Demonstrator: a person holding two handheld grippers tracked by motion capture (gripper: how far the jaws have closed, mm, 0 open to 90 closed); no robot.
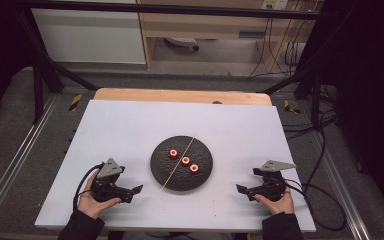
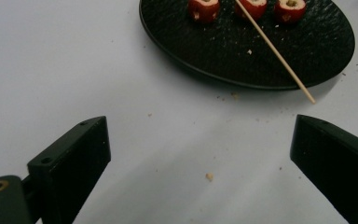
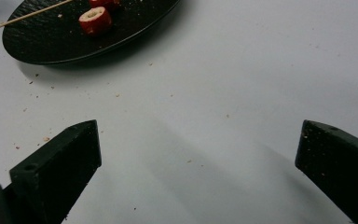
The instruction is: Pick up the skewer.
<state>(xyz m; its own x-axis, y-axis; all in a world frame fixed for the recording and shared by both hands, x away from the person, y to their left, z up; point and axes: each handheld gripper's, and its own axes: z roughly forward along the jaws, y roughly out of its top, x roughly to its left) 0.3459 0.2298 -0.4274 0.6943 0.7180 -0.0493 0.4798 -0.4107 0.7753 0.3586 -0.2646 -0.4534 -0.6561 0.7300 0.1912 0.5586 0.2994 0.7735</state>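
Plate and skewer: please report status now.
Left gripper and right gripper open, empty, beside the plate. Skewer lies across plate; three red pieces loose on it. Nothing in the way.

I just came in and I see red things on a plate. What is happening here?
A person sits at a white table with a left gripper and a right gripper, one in each hand. Both are open, hold nothing, and rest on the table on either side of a black plate. On the plate lie three small red fruit pieces in a row and a thin wooden stick whose end pokes past the rim. Nothing has been picked up yet.
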